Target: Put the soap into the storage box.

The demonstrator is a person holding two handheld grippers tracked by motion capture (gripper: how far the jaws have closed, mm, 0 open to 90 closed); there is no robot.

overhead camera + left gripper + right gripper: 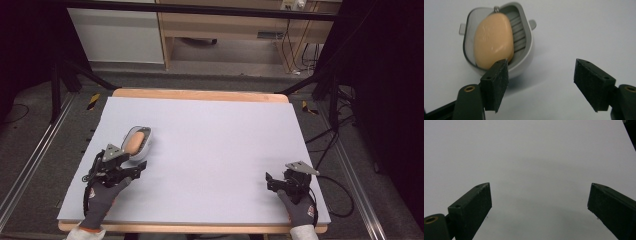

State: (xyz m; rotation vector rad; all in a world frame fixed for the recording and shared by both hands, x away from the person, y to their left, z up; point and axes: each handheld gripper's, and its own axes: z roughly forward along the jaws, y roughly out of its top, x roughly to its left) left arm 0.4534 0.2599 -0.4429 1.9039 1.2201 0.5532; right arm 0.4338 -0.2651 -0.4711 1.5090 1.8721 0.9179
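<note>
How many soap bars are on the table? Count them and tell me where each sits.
1. The soap bar lies in a grey soap dish on the left part of the table, just ahead of the left gripper, whose jaws stand open. No other is visible.

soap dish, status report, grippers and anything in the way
Left gripper open, just short of the soap dish, not touching. Peach soap bar lies in the dish. Right gripper open over bare mat, holding nothing. Nothing in the way.
</note>
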